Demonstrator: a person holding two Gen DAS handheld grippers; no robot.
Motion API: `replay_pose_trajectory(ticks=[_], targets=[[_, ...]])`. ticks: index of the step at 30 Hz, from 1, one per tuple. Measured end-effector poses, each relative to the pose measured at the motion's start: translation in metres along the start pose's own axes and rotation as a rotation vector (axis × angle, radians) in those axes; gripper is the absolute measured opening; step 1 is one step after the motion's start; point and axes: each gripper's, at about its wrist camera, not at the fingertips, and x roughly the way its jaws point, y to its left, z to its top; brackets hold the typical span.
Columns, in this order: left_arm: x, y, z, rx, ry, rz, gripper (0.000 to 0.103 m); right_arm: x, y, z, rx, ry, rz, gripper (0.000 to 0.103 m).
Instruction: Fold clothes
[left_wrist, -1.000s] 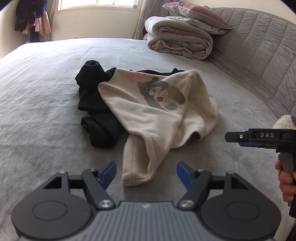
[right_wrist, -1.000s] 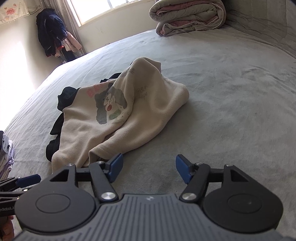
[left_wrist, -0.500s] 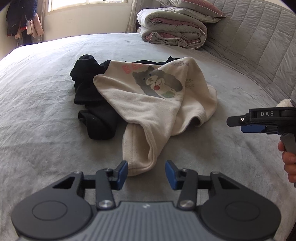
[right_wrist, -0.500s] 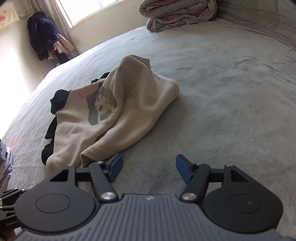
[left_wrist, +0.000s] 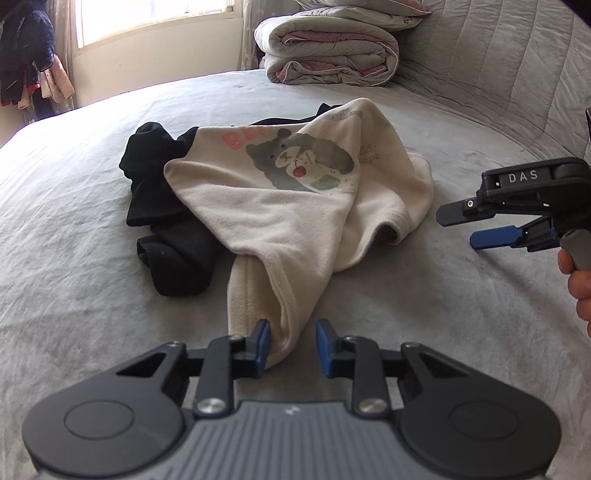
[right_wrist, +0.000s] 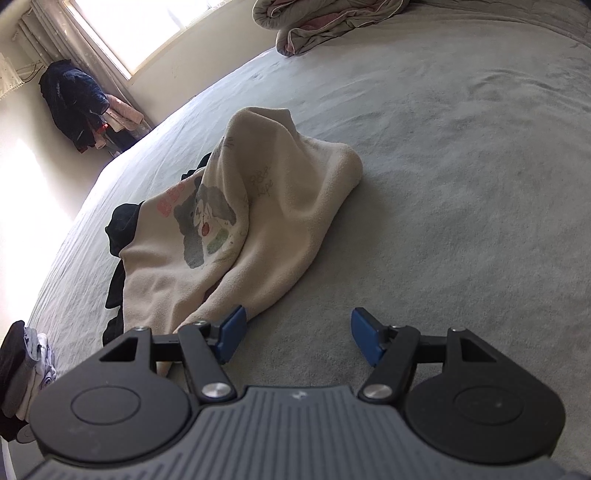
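A cream top with a grey bear print (left_wrist: 288, 206) lies crumpled on the grey bed, partly over a black garment (left_wrist: 162, 206). My left gripper (left_wrist: 291, 349) is partly closed around the top's near sleeve end, with the cloth between its blue pads; the pads still stand apart. My right gripper (right_wrist: 297, 338) is open and empty, just right of the top's near hem (right_wrist: 240, 291). It also shows at the right in the left wrist view (left_wrist: 476, 229). The top (right_wrist: 258, 221) and the black garment (right_wrist: 122, 229) show in the right wrist view.
A folded quilt and pillow (left_wrist: 332, 48) lie at the bed's far end against the padded headboard (left_wrist: 517, 74). Clothes hang in the far left corner (left_wrist: 26, 62). A small pile of folded clothes (right_wrist: 26, 362) sits at the left edge of the right wrist view.
My left gripper has moved forward onto the sleeve end and its jaws have narrowed around it. My right gripper has moved closer to the top's hem and stayed open.
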Motion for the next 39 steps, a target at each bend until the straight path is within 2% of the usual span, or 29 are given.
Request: replay_pose_trajectory(ticks=[5, 9, 14, 17, 21, 23, 26, 29, 34, 37, 39], targets=[[0.008, 0.009, 0.005, -0.057, -0.018, 0.001, 0.005, 0.013, 0.002, 0.003, 0.018, -0.026, 0.006, 0.067], [-0.002, 0.029, 0.014, -0.157, -0.098, -0.020, 0.005, 0.023, 0.003, 0.006, 0.016, -0.045, 0.021, 0.067], [-0.011, 0.069, 0.023, -0.335, -0.174, 0.013, 0.004, 0.029, 0.004, 0.007, -0.004, -0.062, 0.046, 0.067], [-0.008, 0.094, 0.023, -0.449, -0.167, 0.054, 0.004, 0.031, 0.004, 0.007, -0.011, -0.066, 0.059, 0.067], [0.002, 0.119, 0.021, -0.599, -0.137, 0.038, 0.004, 0.031, 0.005, 0.007, -0.013, -0.067, 0.072, 0.067], [0.004, 0.124, 0.021, -0.643, -0.129, 0.019, 0.004, 0.027, 0.005, 0.006, -0.002, -0.055, 0.084, 0.067], [0.007, 0.126, 0.020, -0.669, -0.112, -0.004, 0.005, 0.020, 0.010, 0.001, 0.001, -0.029, 0.104, 0.067], [0.010, 0.127, 0.019, -0.674, -0.095, -0.018, 0.006, 0.012, 0.019, -0.011, -0.058, -0.018, 0.093, 0.067], [0.010, 0.128, 0.017, -0.663, -0.067, -0.049, 0.012, 0.008, 0.049, -0.040, -0.287, -0.021, 0.029, 0.068], [0.013, 0.127, 0.014, -0.642, -0.042, -0.052, 0.015, 0.017, 0.069, -0.057, -0.451, -0.062, -0.051, 0.068], [0.016, 0.126, 0.013, -0.628, -0.024, -0.050, 0.016, 0.028, 0.076, -0.061, -0.497, -0.097, -0.094, 0.068]])
